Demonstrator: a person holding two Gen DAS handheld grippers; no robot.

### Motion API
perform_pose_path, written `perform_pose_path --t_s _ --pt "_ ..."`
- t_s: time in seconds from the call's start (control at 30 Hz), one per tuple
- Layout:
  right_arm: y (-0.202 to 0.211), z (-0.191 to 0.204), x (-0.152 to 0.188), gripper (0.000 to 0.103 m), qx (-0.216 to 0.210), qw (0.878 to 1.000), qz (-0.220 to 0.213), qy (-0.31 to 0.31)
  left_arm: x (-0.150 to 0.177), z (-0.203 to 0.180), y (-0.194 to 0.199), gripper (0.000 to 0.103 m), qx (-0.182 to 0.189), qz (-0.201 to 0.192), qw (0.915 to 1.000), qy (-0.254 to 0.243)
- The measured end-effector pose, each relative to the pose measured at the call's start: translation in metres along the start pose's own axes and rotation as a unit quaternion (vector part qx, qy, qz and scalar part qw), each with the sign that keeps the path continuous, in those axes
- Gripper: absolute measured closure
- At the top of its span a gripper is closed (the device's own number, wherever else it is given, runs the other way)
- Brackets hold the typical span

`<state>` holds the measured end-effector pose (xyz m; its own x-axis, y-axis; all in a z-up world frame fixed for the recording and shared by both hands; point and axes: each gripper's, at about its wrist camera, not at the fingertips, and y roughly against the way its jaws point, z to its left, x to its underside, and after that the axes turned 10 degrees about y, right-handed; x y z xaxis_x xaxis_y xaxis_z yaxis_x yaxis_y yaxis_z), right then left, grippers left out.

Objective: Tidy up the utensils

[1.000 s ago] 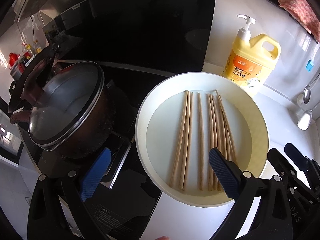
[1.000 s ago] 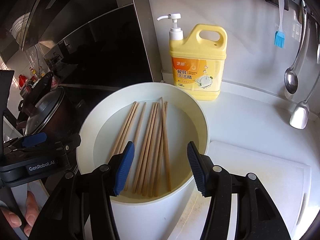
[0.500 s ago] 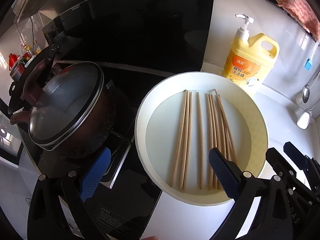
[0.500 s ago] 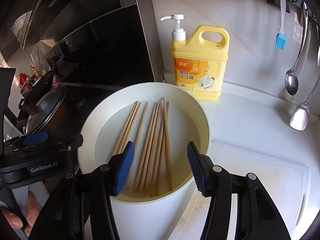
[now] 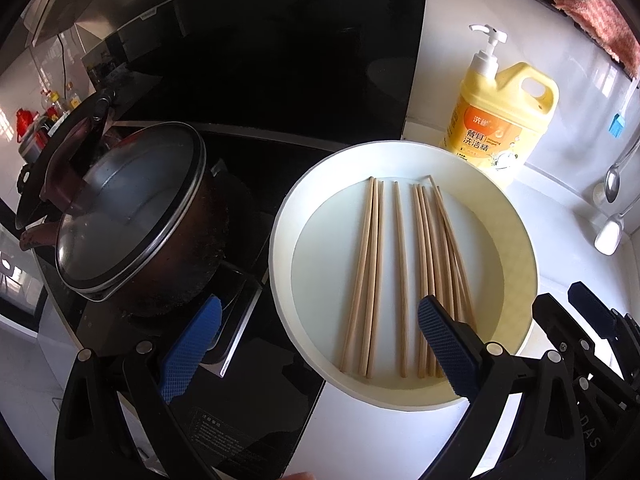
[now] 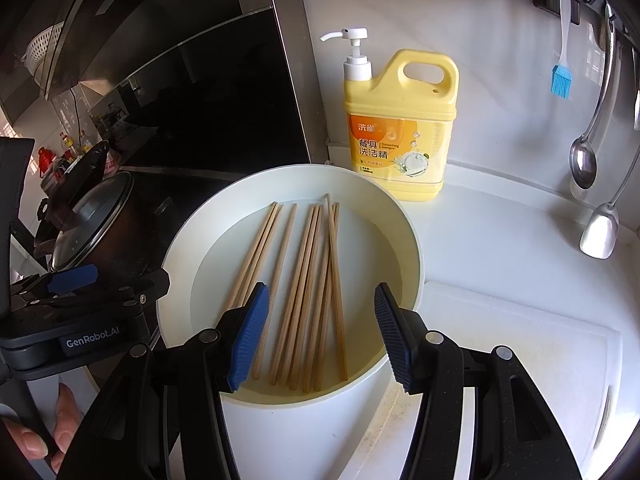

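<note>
Several wooden chopsticks (image 5: 400, 272) (image 6: 304, 276) lie side by side in a shallow white basin (image 5: 288, 216) (image 6: 180, 248) on the white counter. My left gripper (image 5: 316, 340) hangs open above the basin's near left rim, one blue pad over the stove, the other over the chopsticks' near ends. My right gripper (image 6: 320, 328) is open above the basin's near edge, its blue pads either side of the chopsticks' near ends and holding nothing. The left gripper's black body (image 6: 80, 304) shows in the right wrist view, with a hand's fingers beneath it.
A dark pot with a glass lid (image 5: 128, 208) (image 6: 92, 220) sits on the black stove left of the basin. A yellow pump bottle of dish soap (image 5: 500, 120) (image 6: 400, 128) stands behind it. Ladles (image 6: 584, 160) and a blue brush (image 6: 560, 80) hang on the right wall; a white board (image 6: 520, 340) lies at right.
</note>
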<state>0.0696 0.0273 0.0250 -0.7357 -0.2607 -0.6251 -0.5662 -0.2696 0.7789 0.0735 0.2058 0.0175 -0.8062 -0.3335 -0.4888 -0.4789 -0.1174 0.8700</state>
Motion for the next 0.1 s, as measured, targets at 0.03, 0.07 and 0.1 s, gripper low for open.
perform_pose_path --t_s 0.03,0.07,0.1 --pt "0.0 -0.0001 0.0 0.05 0.0 1.0 0.0 0.0 -0.0002 0.0007 -0.0005 0.006 -0.001 0.001 1.0 0.002" --pt "0.0 0.0 0.0 0.05 0.0 1.0 0.0 0.0 -0.0004 0.0013 -0.001 0.006 -0.001 0.003 1.0 0.003" --pt "0.0 0.0 -0.0001 0.05 0.0 1.0 0.0 0.0 -0.0006 0.0019 -0.0014 0.006 0.0 0.004 1.0 0.004"
